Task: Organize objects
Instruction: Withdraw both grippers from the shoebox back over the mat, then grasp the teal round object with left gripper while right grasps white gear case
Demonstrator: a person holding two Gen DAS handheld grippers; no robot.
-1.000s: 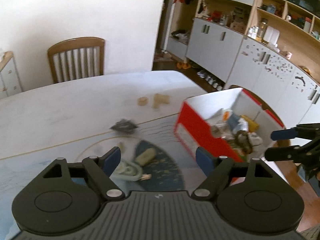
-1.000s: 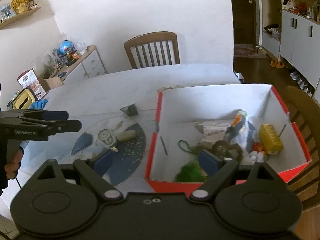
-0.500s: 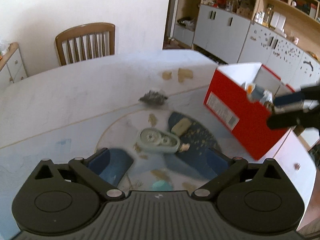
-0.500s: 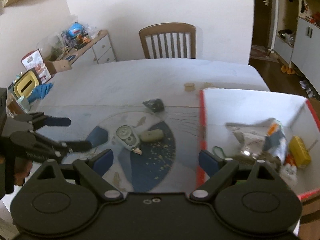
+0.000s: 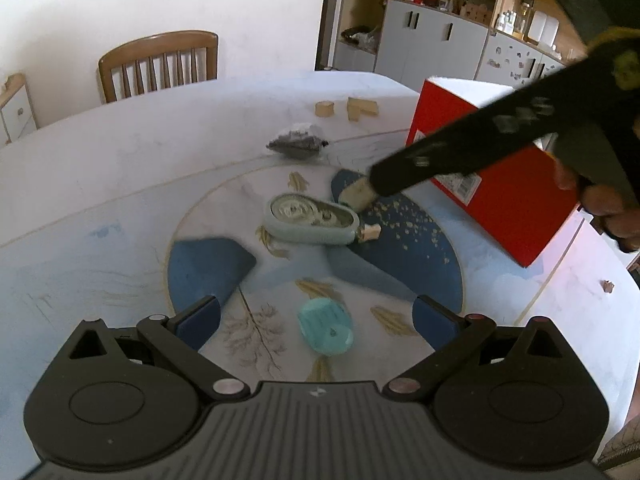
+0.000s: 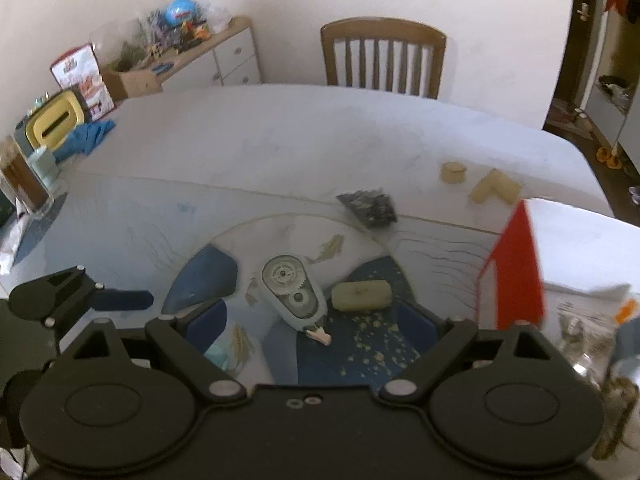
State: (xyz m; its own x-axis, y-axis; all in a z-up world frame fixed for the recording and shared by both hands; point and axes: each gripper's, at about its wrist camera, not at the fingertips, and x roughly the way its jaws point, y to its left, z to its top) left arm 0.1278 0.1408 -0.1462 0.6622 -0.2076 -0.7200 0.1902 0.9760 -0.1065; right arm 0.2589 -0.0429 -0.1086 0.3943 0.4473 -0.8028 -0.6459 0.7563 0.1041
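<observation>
Both tongs hang over the round blue-and-white mat (image 5: 420, 252) on the table (image 5: 120, 168), both spread wide and empty. Right gripper (image 6: 316, 322) faces two loose items: a beige eraser-like block (image 6: 362, 296) just ahead and slightly right of centre, its long axis lying crosswise to the fingers, and a pale green correction-tape dispenser (image 6: 292, 294) just left of it, long axis running roughly toward the camera, nib end nearest. The two lie close together but apart. In the left wrist view the right gripper's fingers reach down close to the beige block, tips right by it; contact cannot be told. Left gripper (image 5: 316, 320) sits further back, with a small teal item (image 5: 326, 332) between its open fingers on the mat, blurred. Right is judged nearer the block; with the block lying crosswise, the fingers would likely need to turn to close across its short side. Beyond the mat lie a dark crumpled packet (image 6: 368, 206) and wooden blocks (image 6: 476, 182). Red box (image 5: 500, 188) stands to the right, touching the mat's edge; the right wrist view shows its white interior holding assorted items, too blurred to name. Much remains on the table, so sorting looks partly done.
</observation>
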